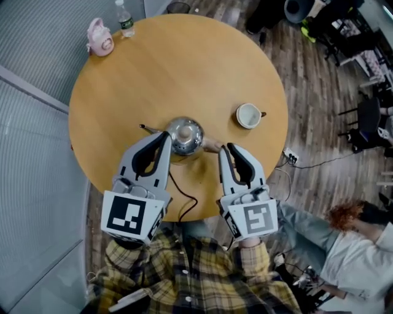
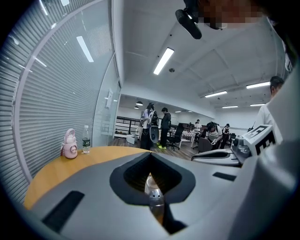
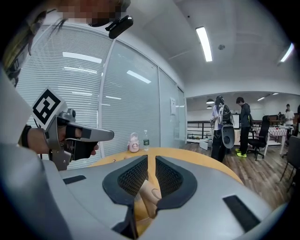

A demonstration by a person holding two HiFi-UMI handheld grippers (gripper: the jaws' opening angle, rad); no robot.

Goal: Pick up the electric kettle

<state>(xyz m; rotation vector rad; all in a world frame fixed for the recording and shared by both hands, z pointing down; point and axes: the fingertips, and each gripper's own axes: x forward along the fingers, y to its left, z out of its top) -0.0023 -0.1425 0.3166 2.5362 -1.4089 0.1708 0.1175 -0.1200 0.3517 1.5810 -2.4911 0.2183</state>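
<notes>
Electric kettle [image 1: 185, 136]: stood on the near part of the round wooden table [image 1: 184, 67], between the two grippers.

Appearance: rounded polished-steel body, domed lid with a small knob, thin spout pointing left, pale wooden handle [image 3: 149, 196] projecting right. A black cord [image 1: 184, 205] ran from under it toward the table's near edge.

Right gripper [image 1: 226, 149]: jaws drawn in on the wooden handle with only a narrow slit between them, probably because the handle was the firm, cool grip for lifting.

Left gripper [image 1: 166, 138]: jaw tips pressed together against the kettle's left side with nothing between them, steel showing below; probably placed to steady the body.

Also on the table: white cup [image 1: 249, 115], pink bottle [image 1: 100, 38] and water bottle [image 1: 124, 18], well apart.
</notes>
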